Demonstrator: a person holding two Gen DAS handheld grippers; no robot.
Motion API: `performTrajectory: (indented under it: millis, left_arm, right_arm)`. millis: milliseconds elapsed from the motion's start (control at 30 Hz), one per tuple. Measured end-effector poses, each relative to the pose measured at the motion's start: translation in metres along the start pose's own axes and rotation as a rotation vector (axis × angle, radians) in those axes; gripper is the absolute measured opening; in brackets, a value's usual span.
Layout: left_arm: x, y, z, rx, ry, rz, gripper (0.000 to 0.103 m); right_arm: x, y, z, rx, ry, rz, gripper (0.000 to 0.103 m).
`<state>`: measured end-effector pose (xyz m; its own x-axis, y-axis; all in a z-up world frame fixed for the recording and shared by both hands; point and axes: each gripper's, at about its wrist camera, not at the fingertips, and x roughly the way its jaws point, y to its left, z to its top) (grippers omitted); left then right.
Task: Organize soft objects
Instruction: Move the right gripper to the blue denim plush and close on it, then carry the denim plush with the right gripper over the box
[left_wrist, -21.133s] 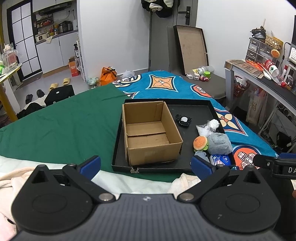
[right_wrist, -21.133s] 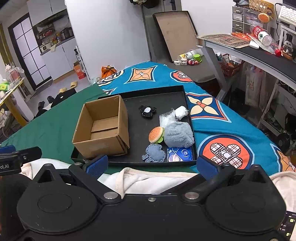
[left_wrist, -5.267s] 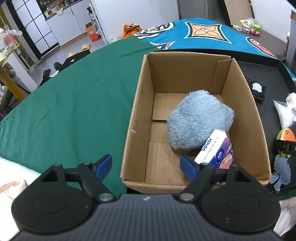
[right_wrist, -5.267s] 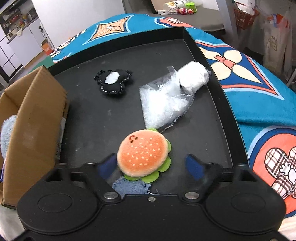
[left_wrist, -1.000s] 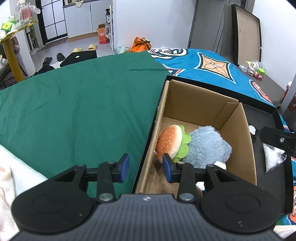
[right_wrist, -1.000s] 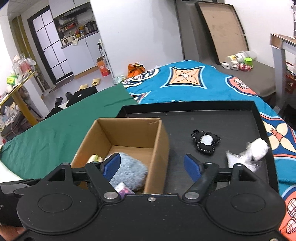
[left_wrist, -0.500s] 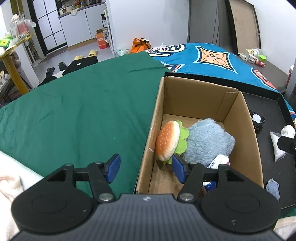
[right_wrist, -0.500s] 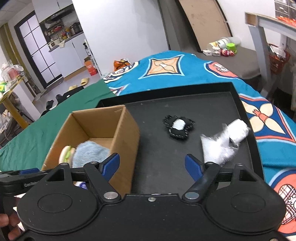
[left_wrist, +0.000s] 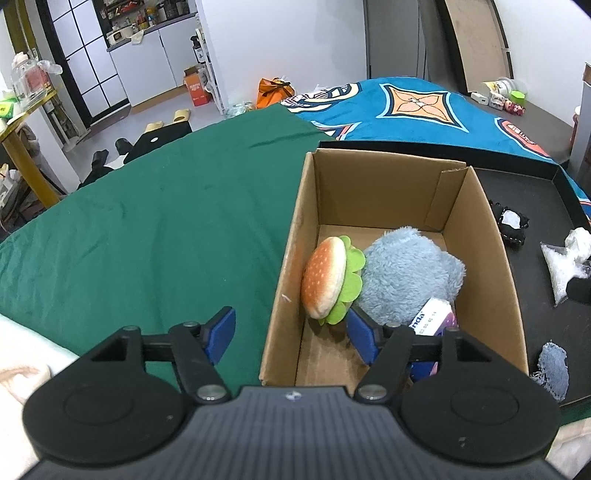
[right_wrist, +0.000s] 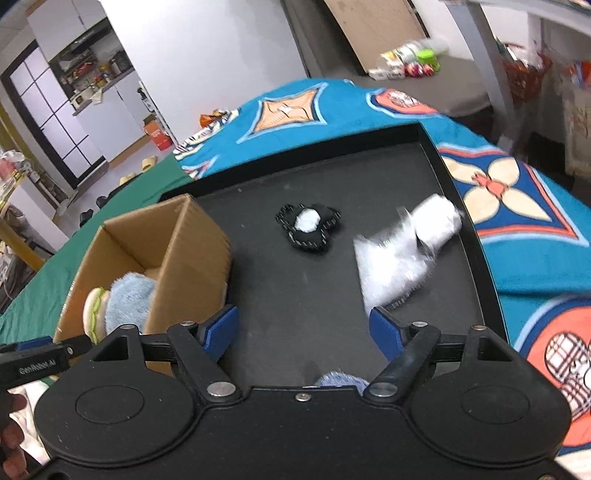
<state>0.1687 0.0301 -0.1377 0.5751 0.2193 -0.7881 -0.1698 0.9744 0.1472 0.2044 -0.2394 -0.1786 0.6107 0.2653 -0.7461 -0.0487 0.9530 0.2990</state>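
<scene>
Tissue pack (left_wrist: 433, 316) sits half hidden by left fingers (left_wrist: 362, 334), opening; right fingers (right_wrist: 221, 330) apart, empty.

White wall (left_wrist: 280, 33), kitchen cabinets (left_wrist: 144, 62) behind

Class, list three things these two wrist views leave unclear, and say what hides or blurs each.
1. Tissue pack: left wrist view, mostly covered by the grey plush and the claw's finger.
2. Denim scrap: right wrist view, hidden behind the claw body.
3. Plastic bag: right wrist view, motion-blurred; contents unclear.
</scene>
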Motion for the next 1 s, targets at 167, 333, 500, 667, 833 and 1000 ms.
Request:
performTrajectory:
  millis: [167,333,500,667,833,1000]
  left_arm:
    - [0.0,-0.005,-0.002,0.027,0.007,-0.002,0.067]
    - [0.001,-0.006,-0.002,0.042,0.007,0.0,0.067]
    - [0.0,-0.007,-0.002,0.037,0.005,-0.007,0.068]
    - [0.0,-0.005,-0.002,0.026,0.002,-0.01,0.068]
    - [0.0,-0.005,-0.004,0.033,0.008,-0.008,0.068]
    - [-0.002,-0.003,-0.002,0.019,0.013,0.002,0.068]
  right_arm:
    - [0.008,-0.01,-0.011,0.034,0.06,-0.045,0.077]
    - [0.014,-0.013,-0.021,0.068,0.12,-0.065,0.077]
    - [0.024,-0.015,-0.035,0.092,0.195,-0.089,0.077]
    - [0.03,-0.011,-0.042,0.083,0.211,-0.11,0.072]
    - [0.027,-0.012,-0.047,0.085,0.196,-0.098,0.035]
    - [0.017,-0.011,-0.043,0.075,0.154,-0.071,0.032]
